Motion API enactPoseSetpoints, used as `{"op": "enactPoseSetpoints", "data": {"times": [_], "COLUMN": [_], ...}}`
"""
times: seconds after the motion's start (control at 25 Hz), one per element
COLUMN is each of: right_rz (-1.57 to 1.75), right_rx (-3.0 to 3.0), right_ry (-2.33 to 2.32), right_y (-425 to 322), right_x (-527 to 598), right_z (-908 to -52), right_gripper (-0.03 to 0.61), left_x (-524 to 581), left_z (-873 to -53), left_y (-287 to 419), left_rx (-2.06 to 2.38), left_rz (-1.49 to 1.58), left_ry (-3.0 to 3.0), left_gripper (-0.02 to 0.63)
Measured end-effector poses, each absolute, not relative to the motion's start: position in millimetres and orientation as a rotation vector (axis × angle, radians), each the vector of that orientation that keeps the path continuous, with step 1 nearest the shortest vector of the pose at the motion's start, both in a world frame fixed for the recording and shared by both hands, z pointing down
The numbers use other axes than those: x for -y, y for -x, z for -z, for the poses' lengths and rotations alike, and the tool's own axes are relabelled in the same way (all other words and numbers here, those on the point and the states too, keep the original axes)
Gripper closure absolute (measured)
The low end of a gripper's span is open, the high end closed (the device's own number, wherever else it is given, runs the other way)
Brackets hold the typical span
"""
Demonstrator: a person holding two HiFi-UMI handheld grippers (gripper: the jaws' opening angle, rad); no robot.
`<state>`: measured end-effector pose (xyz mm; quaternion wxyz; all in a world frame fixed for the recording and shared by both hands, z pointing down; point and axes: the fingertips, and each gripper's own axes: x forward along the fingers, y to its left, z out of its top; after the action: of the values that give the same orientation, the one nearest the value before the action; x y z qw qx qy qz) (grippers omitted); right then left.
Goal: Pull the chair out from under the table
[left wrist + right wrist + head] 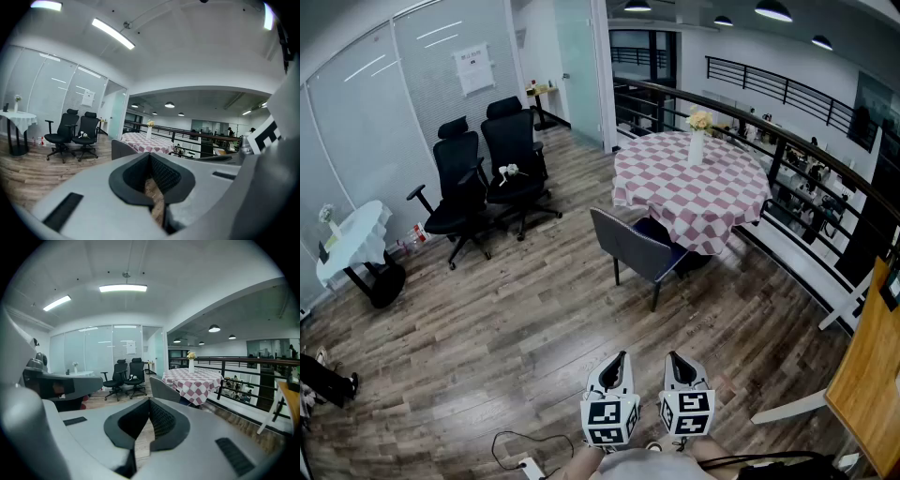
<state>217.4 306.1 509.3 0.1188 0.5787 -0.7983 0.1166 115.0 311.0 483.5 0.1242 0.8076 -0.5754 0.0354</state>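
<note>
Both pairs of tongs are shown closed and empty: on the left tongs point(622, 358) and the right tongs point(674, 357) the tips meet with nothing between them. They are held low in the frame, side by side. The grey chair point(633, 246) is found at the centre of the head view, well apart from them. Its back is turned toward the camera and its seat is tucked partly under the round bench point(666, 178).

Several risks can be judged from here. A grasp cannot be made until the tongs are opened, and the smooth backrest may be lost if it is pinched too shallowly. The checked cloth point(717, 230) hangs just beside the chair. If it were caught and dragged, the vase point(697, 148) of flowers on the bench could be toppled. A cable point(514, 442) lies on the floor at the lower left, where a backward step might be snagged.

The floor point(516, 328) is laid in wood-look planks. Two black office chairs point(455, 192) are set against a glass wall point(366, 103) at the upper left, and a small white bench point(352, 239) is seen at the left edge.
</note>
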Motion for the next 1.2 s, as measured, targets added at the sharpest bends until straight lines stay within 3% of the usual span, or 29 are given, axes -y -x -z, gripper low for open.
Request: {"op": "enactPoseSetpoints", "data": {"times": [0.48,1.2], "right_rz": [-0.357,-0.430], "right_rx": [2.320,2.263], "right_ry": [-1.693,-1.758], "right_y": [-205.0,-161.2], "right_x": [-311.4,-303.0], "right_z": [-513.9,-531.3], "right_gripper": [0.561,0.561], "left_x": [-317.9,-303.3], "left_z": [-491.5,-512.0], "left_y": [-99.6,-15.7], "left_rx": [1.666,1.695], "left_rz": [-0.109,-0.167], "left_ry": [-2.338,-2.306], "left_gripper": [0.611,0.611]}}
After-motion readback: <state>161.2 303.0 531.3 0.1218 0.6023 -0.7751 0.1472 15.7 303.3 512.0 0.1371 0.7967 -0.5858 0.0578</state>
